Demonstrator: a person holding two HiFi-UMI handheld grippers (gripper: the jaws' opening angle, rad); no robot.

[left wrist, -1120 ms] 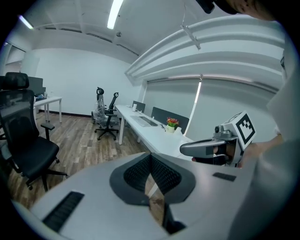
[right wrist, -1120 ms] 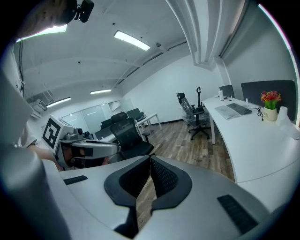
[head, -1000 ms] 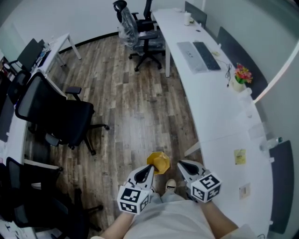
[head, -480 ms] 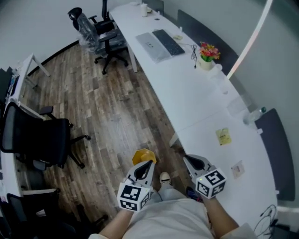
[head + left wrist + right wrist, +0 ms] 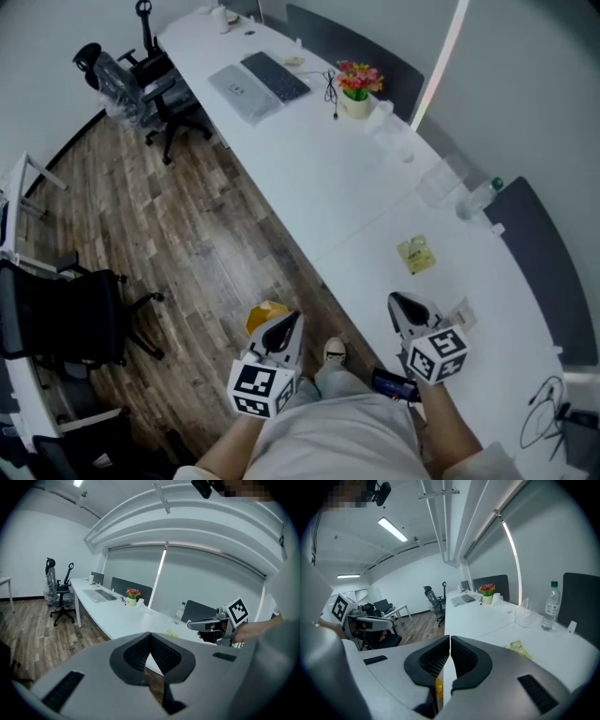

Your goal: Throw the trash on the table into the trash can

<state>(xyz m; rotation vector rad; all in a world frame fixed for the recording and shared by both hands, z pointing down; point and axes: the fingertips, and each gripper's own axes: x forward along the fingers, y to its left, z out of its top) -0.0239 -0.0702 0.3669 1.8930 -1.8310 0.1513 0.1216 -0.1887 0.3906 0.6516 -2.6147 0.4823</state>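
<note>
- Head view, grippers: two are showing; the left gripper [image 5: 286,325] is hanging over the wooden floor [image 5: 187,234], its tip just beside the one yellow trash can [image 5: 264,315] in the picture, and the right gripper [image 5: 400,303] is hovering over the near edge of the white table [image 5: 309,178]
- Head view, arms: both grippers are pointing away from the body and tilting slightly downward, with one forearm [image 5: 225,455] running back from each to the bottom edge
- Head view, table: one piece of yellow trash [image 5: 415,254] is lying on the table just ahead of the right gripper, apart from it; one bottle [image 5: 478,197], one flower pot [image 5: 356,89] and one keyboard [image 5: 275,75] are sitting farther along
- Left gripper view: the jaws are meeting at their tips and gripping nothing, with only floor showing in the wedge behind them; the right gripper is showing at the right, carried level in a hand [image 5: 248,630]
- Right gripper view: the jaws are pressing together with only a thin slit between them, holding nothing; the trash is lying on the table to their right, not touching them
</note>
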